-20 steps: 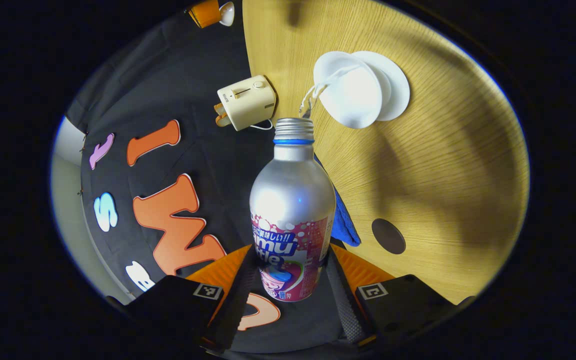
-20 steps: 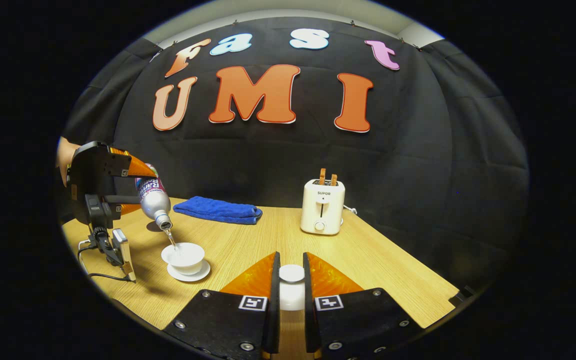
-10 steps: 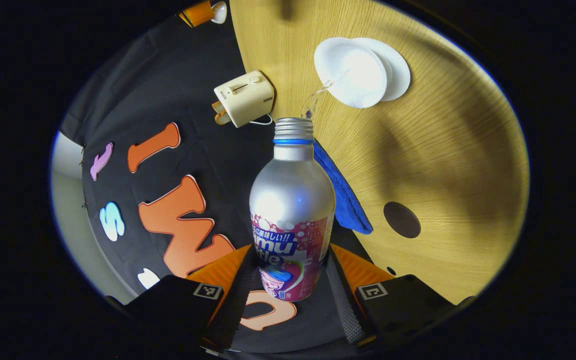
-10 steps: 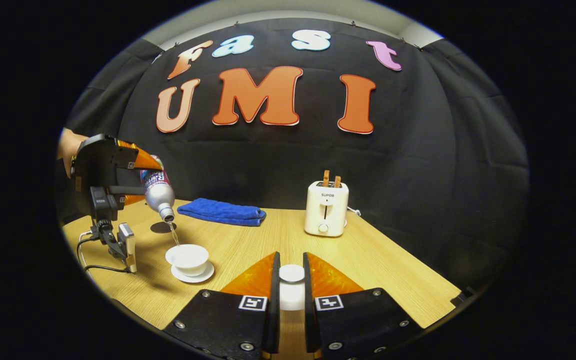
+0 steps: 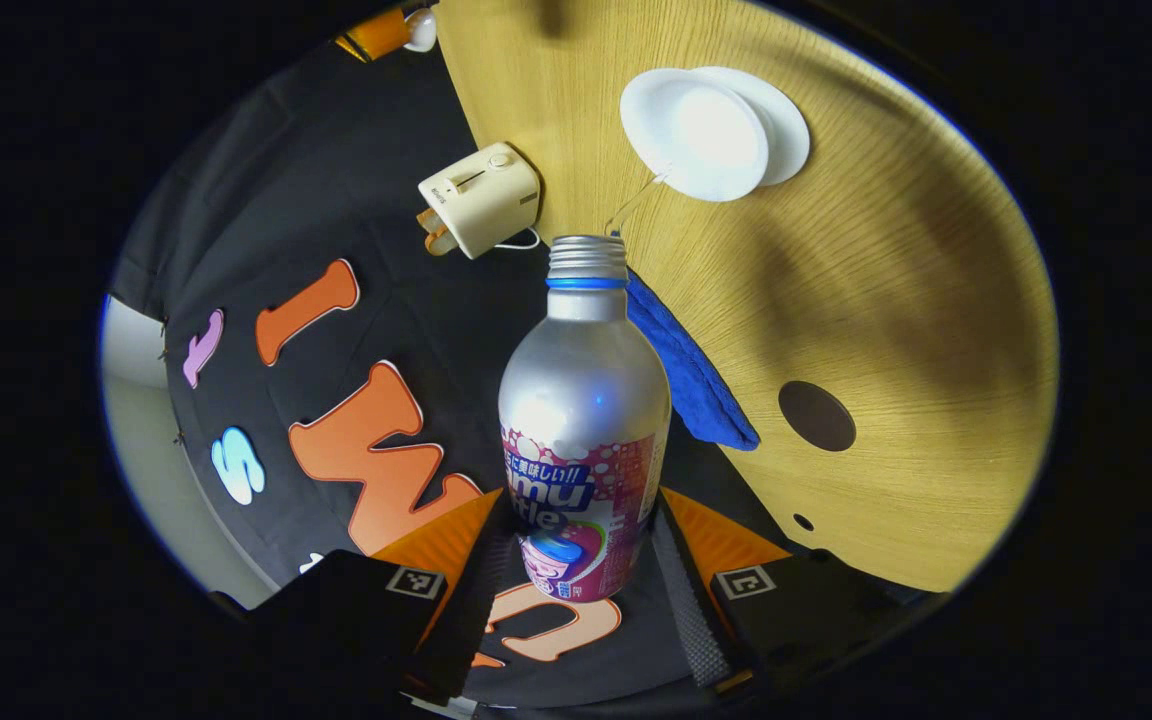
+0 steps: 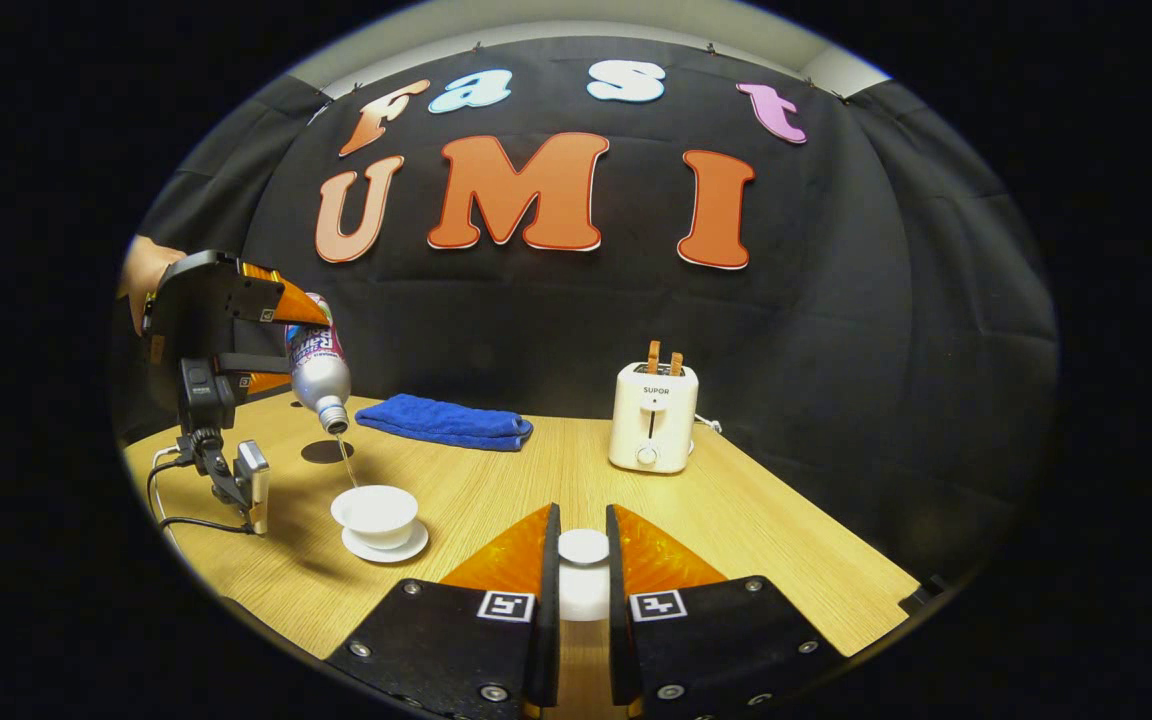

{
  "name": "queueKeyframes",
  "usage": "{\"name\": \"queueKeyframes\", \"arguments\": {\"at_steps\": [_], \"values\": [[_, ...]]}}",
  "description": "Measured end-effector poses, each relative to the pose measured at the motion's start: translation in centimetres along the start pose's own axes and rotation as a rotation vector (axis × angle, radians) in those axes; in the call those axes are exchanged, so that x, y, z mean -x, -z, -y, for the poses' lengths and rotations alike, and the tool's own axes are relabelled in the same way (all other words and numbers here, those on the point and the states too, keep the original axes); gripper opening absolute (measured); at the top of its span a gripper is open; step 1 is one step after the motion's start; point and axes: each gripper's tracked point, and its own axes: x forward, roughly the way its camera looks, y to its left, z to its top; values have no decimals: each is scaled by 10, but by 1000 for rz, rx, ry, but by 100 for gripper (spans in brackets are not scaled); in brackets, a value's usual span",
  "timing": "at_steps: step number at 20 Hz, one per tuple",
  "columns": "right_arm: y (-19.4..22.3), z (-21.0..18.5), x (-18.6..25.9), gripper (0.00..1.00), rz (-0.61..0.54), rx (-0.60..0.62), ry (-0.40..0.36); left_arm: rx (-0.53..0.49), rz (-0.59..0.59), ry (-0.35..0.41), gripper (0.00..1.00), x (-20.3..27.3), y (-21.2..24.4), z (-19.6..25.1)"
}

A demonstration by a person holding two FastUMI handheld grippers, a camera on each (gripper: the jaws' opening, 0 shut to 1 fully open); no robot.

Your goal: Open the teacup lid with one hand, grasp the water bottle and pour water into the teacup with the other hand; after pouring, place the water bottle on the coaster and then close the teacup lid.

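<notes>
The left gripper [image 5: 576, 590] pinches the water bottle [image 5: 584, 420], tipped mouth-down so a thin stream falls into the open teacup [image 6: 374, 512] on the desk [image 6: 756, 540]. The right gripper [image 6: 581, 580] pinches the lid [image 6: 583, 548], held aside, clear of the pour.

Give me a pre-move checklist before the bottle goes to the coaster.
1. Left gripper shut on the water bottle: ok.
2. Pour finished: not ok; a thin stream runs from the tilted bottle toward the teacup.
3. Coaster bare on the table: ok.
4. Blue towel off the coaster: ok.
5. Right gripper holding the lid: ok.
6. Water level in the cup: cannot tell.
</notes>
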Motion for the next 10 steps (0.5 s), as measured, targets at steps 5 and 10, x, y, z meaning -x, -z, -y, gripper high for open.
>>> {"name": "queueKeyframes", "arguments": {"at_steps": [5,10], "values": [[1,1,0,20,-1,4,4,-40,3,-6,83,-1,-6,-7],[1,0,0,20,1,14,-1,-73,6,-11,81,0,-9,-10]]}}
